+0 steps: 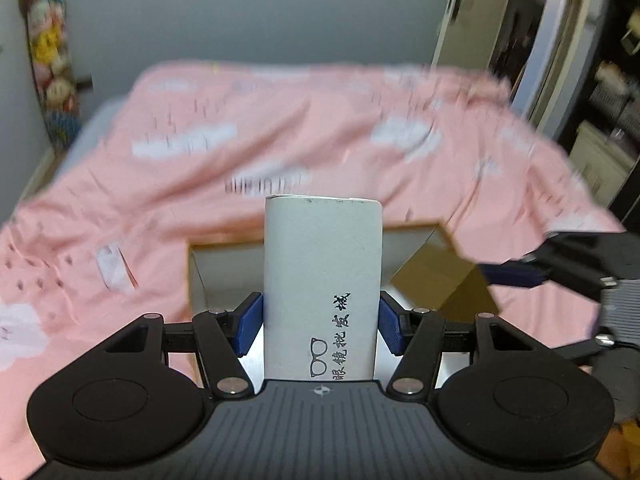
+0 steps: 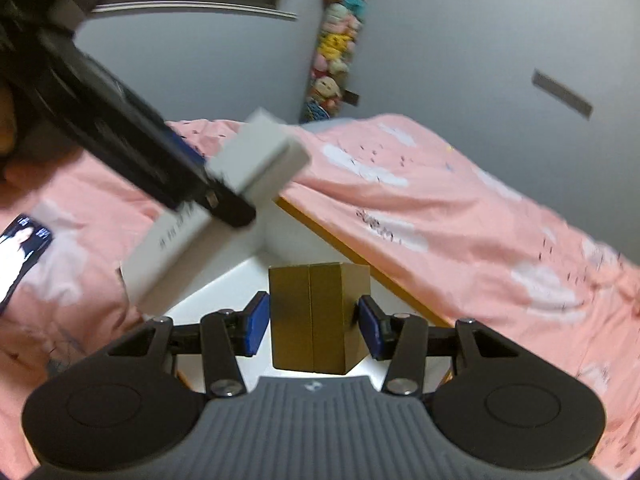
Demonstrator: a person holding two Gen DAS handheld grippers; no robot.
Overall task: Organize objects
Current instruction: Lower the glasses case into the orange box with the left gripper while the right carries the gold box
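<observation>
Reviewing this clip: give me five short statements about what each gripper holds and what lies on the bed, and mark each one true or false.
1. The left gripper holds a white case printed with a glasses drawing. True.
2. The right gripper is empty. False: a brown box sits between its pads.
3. The bedspread is pink with white clouds. True.
4. The open cardboard box below the grippers has a black lining. False: its inside is white.
5. A phone with a lit screen lies on the bed. True.
</observation>
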